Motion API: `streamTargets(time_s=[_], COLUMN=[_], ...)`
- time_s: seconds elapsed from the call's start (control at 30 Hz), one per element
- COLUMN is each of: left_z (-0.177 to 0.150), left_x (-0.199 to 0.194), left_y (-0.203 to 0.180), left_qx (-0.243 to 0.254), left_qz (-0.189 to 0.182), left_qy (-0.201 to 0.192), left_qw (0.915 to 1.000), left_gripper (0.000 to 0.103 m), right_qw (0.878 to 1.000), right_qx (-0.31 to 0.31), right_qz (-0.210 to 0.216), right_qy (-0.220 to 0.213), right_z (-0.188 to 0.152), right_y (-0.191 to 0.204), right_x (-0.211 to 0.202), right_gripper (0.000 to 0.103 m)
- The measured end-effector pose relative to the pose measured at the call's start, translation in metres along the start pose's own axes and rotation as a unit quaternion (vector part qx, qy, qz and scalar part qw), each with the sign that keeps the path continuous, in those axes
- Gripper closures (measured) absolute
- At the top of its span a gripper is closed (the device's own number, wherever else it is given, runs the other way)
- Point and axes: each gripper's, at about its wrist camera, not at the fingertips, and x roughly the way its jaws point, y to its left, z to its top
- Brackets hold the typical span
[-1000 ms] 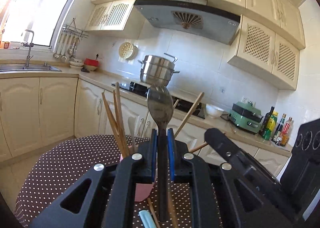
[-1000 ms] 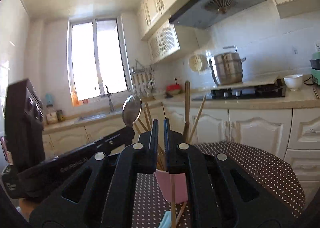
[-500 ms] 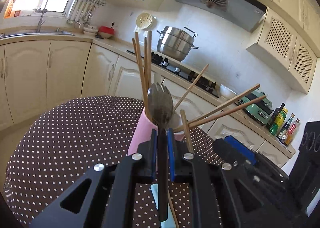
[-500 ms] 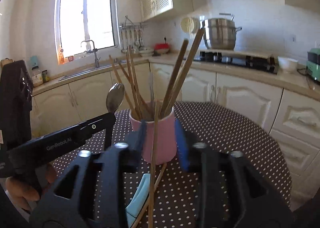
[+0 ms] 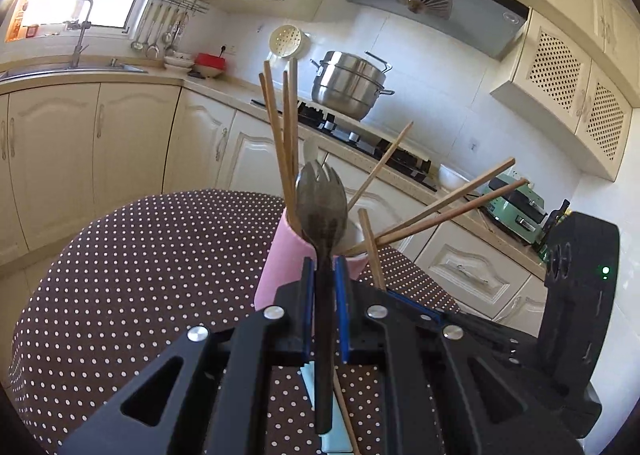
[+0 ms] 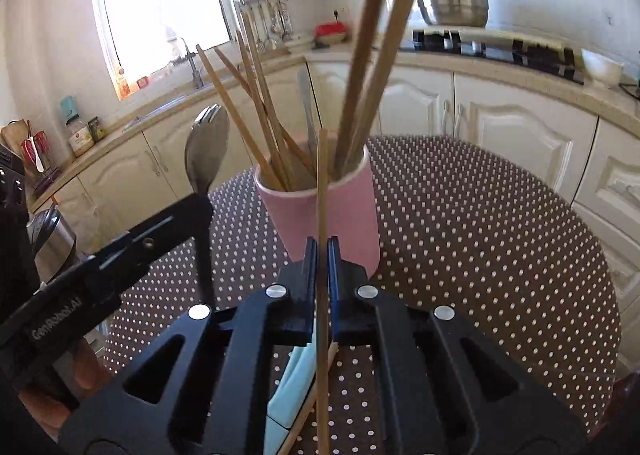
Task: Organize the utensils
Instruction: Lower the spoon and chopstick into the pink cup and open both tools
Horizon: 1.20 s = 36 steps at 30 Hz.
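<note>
A pink cup (image 6: 340, 215) stands on the dotted table and holds several wooden chopsticks and a pale utensil. My right gripper (image 6: 322, 251) is shut on a single chopstick (image 6: 322, 183), which stands upright just in front of the cup's near rim. My left gripper (image 5: 325, 267) is shut on the handle of a metal spork (image 5: 322, 203), its head up and close to the cup (image 5: 280, 259). From the right wrist view the left gripper (image 6: 200, 203) and the spork (image 6: 206, 151) sit left of the cup.
A light blue flat piece (image 6: 292, 387) lies on the brown polka-dot tablecloth (image 6: 480, 255) under both grippers, with another chopstick across it. Cream cabinets, a sink and a hob with a steel steamer pot (image 5: 348, 83) ring the table. A hand (image 6: 80, 371) holds the left gripper.
Both grippers came down toward the pink cup. The right jaws stood open around the chopstick half a second ago and are now shut on it. The left kept hold of the spork.
</note>
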Motion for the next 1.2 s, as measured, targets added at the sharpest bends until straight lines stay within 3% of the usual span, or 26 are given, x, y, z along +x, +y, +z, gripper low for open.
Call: streamTargets(time_s=[0.13, 0.23, 0.43, 0.73, 0.9, 1.2], left_z=[0.010, 0.020, 0.040, 0.073, 0.077, 0.078], left_x=[-0.005, -0.006, -0.010, -0.013, -0.004, 0.022], left_y=[-0.004, -0.009, -0.018, -0.026, -0.028, -0.019], left_qx=[0.008, 0.016, 0.029, 0.061, 0.084, 0.085], left_qz=[-0.012, -0.019, -0.028, 0.009, 0.047, 0.063], left_qy=[-0.028, -0.045, -0.074, -0.082, -0.078, -0.038], left_qw=[0.9995, 0.9987, 0.9964, 0.9947, 0.9923, 0.9937], left_gripper=[0.096, 0.097, 0.097, 0.097, 0.097, 0.097], right_qw=[0.999, 0.994, 0.983, 0.955, 0.944, 0.935], right_qx=[-0.010, -0.012, -0.025, -0.025, -0.022, -0.014], right_qz=[0.006, 0.012, 0.011, -0.008, -0.019, -0.022], right_qy=[-0.052, -0.111, -0.184, -0.296, -0.327, -0.353], right_z=[0.009, 0.022, 0.052, 0.086, 0.094, 0.095], right_y=[0.006, 0.010, 0.017, 0.028, 0.027, 0.026], right_x=[-0.019, -0.036, -0.057, -0.076, -0.068, -0.056], right_gripper=[0.097, 0.097, 0.097, 0.097, 0.097, 0.097])
